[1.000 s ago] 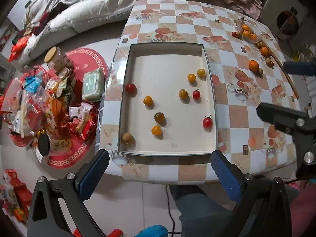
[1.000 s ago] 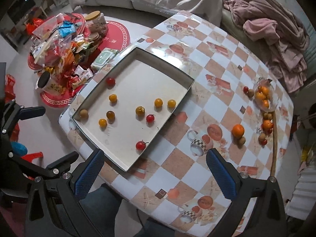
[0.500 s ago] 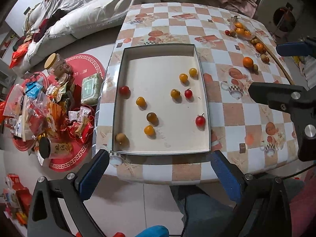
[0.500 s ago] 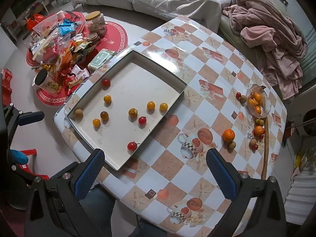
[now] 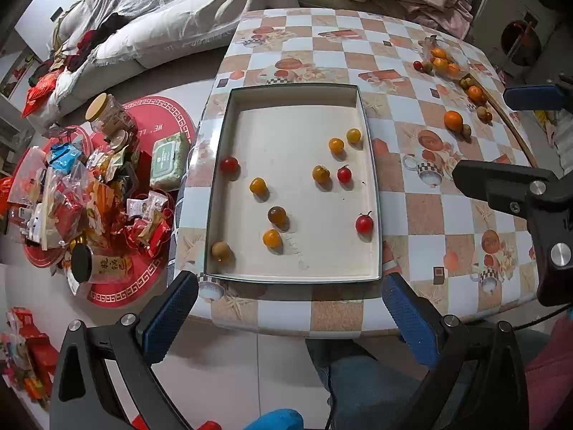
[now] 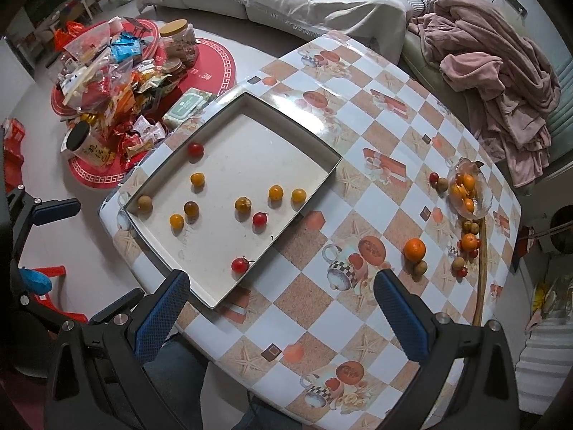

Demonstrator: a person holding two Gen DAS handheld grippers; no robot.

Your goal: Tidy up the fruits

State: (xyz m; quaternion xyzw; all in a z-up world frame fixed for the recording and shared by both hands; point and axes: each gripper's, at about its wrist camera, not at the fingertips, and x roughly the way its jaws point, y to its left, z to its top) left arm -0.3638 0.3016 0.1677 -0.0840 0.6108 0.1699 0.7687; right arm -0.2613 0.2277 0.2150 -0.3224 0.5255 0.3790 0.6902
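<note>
A shallow white tray (image 5: 297,277) (image 6: 211,301) lies on the checkered table and holds several small red, yellow and brown fruits, such as a red tomato (image 5: 364,223) (image 6: 240,264). An orange (image 6: 414,249) (image 5: 453,120) lies on the table to the right. A glass bowl (image 6: 481,208) with small oranges stands further right. My left gripper (image 5: 290,317) is open and empty, above the table's near edge. My right gripper (image 6: 281,317) is open and empty, high over the near right part of the table.
Loose small fruits (image 6: 465,242) lie along a thin wooden stick (image 6: 480,286) at the table's right edge. A red floor mat heaped with snack packets and jars (image 5: 89,197) lies left of the table. A sofa with pink clothes (image 6: 501,82) is behind.
Both grippers have pulled back and up from the table, so the tray and fruit look smaller. Nothing on the table has moved.
</note>
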